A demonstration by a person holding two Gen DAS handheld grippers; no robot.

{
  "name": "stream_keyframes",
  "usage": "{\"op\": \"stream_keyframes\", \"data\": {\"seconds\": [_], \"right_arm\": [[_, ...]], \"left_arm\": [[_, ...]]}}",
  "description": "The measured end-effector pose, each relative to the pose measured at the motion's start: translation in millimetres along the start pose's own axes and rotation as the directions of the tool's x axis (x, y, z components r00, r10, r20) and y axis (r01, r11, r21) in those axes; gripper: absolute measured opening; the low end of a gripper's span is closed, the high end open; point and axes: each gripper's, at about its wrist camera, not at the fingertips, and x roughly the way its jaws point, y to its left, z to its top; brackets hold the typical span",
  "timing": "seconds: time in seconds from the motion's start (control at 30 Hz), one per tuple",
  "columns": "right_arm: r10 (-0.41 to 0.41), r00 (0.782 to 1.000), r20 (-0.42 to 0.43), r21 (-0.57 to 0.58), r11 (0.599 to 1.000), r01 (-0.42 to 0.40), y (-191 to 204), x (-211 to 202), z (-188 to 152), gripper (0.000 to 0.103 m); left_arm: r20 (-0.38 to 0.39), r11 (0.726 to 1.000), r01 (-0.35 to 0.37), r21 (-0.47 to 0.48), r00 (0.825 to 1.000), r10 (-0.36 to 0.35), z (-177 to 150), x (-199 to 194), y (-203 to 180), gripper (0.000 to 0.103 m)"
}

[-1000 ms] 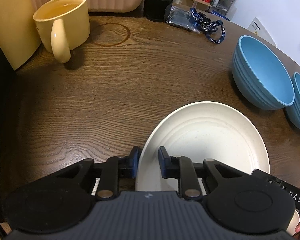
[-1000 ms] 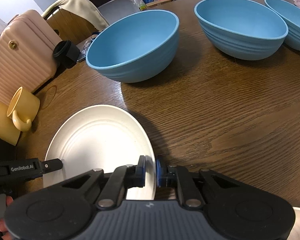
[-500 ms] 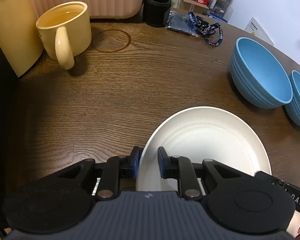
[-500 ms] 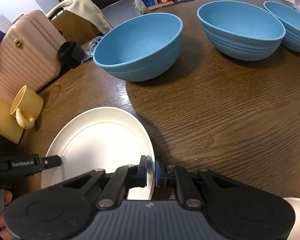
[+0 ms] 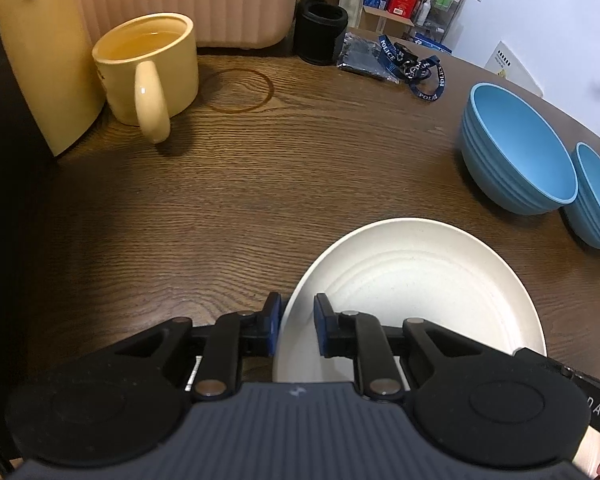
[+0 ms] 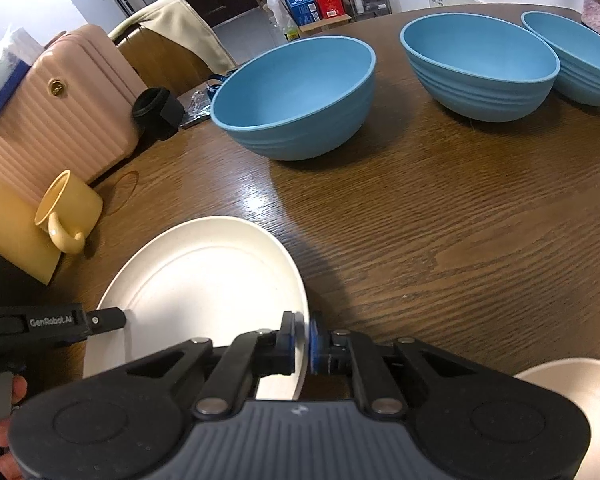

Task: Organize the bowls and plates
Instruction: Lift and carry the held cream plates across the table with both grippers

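A white plate [image 5: 412, 292] [image 6: 204, 280] hangs just above the brown table [image 6: 440, 240], casting a shadow on its right side. My left gripper [image 5: 297, 320] is shut on the plate's left rim, and one of its fingers [image 6: 104, 320] shows in the right wrist view. My right gripper [image 6: 304, 336] is shut on the opposite rim. Three blue bowls [image 6: 296, 96] [image 6: 480, 64] [image 6: 580, 56] stand empty farther back on the table. Two of them [image 5: 520, 152] [image 5: 598, 196] show at the right of the left wrist view.
A yellow mug [image 5: 148, 76] with liquid stands at the back left beside a yellow board [image 5: 32, 60] and a pink ribbed case [image 5: 188, 0]. A black cylinder [image 5: 320, 36] and a blue lanyard [image 5: 412, 68] lie behind. A cream dish [image 6: 572, 392] sits at the near right.
Both grippers and the plate between them have shifted a little toward the mug side. The right jaws have pinched tighter on the rim.
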Motion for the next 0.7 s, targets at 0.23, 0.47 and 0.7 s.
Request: {"op": "stream_keyframes", "data": {"seconds": [0.23, 0.47, 0.7], "right_arm": [[0.008, 1.000, 0.019, -0.005, 1.000, -0.008, 5.8, -13.2, -11.8, 0.006], [0.012, 0.999, 0.039, -0.004, 1.000, -0.012, 10.3, -24.8, -21.7, 0.006], [0.030, 0.998, 0.060, -0.009, 1.000, -0.029, 12.3, -39.8, -36.1, 0.006]], "left_arm": [[0.019, 1.000, 0.007, 0.007, 1.000, -0.007, -3.6, -9.3, 5.4, 0.018], [0.040, 1.000, 0.015, 0.011, 0.999, -0.015, -10.9, -22.6, 9.8, 0.018], [0.059, 1.000, 0.013, 0.015, 0.998, -0.013, -23.3, -39.2, 14.3, 0.018]]}}
